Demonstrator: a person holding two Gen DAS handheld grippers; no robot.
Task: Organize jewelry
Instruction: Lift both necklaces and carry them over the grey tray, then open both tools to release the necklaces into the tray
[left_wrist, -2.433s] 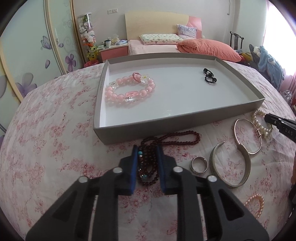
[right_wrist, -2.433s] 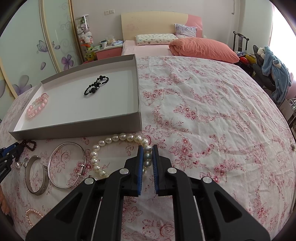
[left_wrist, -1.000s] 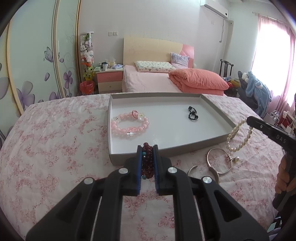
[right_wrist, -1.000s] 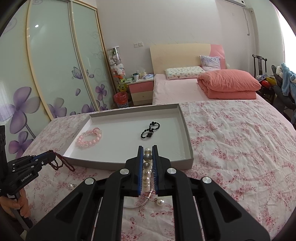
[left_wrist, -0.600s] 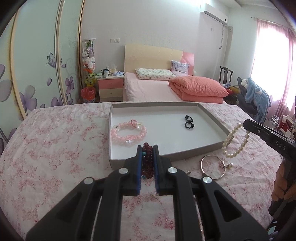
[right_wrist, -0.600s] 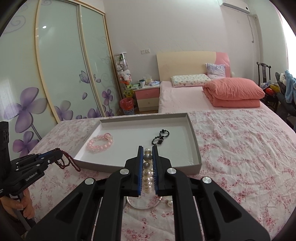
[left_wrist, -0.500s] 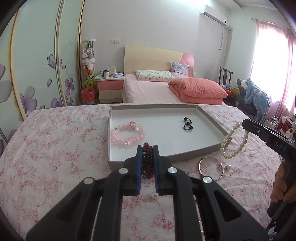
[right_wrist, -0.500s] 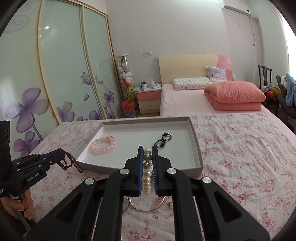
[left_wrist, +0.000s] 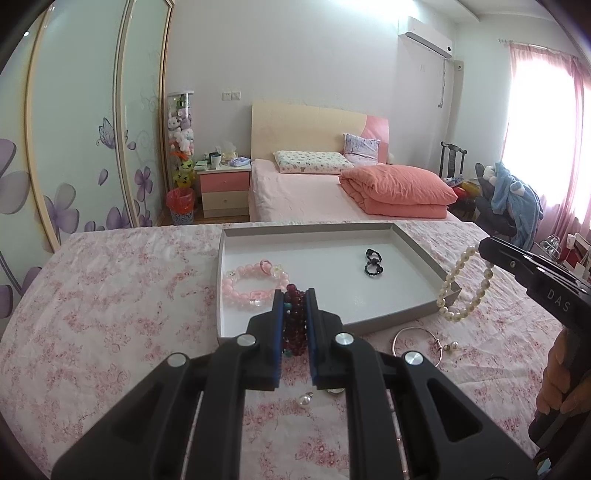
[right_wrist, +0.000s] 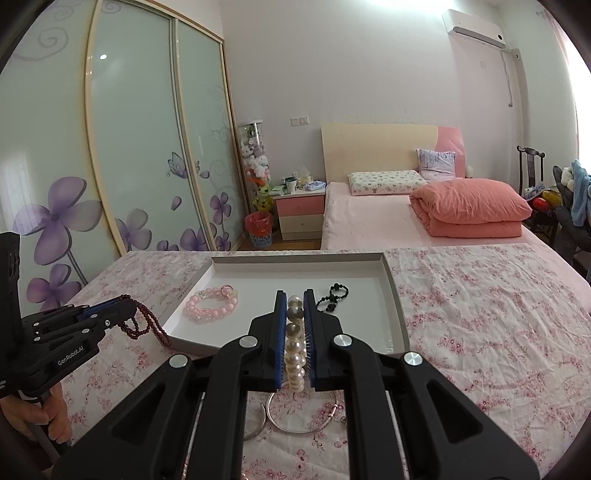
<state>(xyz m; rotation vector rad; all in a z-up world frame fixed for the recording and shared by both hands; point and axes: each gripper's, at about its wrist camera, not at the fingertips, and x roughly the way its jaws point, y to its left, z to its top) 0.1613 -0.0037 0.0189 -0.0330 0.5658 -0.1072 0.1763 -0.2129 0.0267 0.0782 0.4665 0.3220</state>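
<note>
My left gripper (left_wrist: 294, 295) is shut on a dark red bead strand (left_wrist: 294, 321), held in the air just before the near wall of the grey tray (left_wrist: 399, 319). The same strand (right_wrist: 142, 325) dangles from that gripper (right_wrist: 127, 304) at the left of the right wrist view. My right gripper (right_wrist: 295, 295) is shut on a white pearl strand (right_wrist: 294, 347), which hangs as a loop (left_wrist: 463, 286) over the tray's right corner. Inside the tray (right_wrist: 400, 321) lie a pink bead bracelet (left_wrist: 253, 284) and a black bead piece (left_wrist: 373, 262).
The tray rests on a table with a pink floral cloth (left_wrist: 110, 314). Silver bangles (right_wrist: 303, 419) and a thin hoop (left_wrist: 415, 341) lie on the cloth before the tray, with a loose pearl (left_wrist: 304, 400). A person's hands grip both handles (left_wrist: 561, 384). A bed stands behind.
Both grippers have risen a little with their strands and tilted up, so the tray sits lower and farther in both views. The grips are unchanged.
</note>
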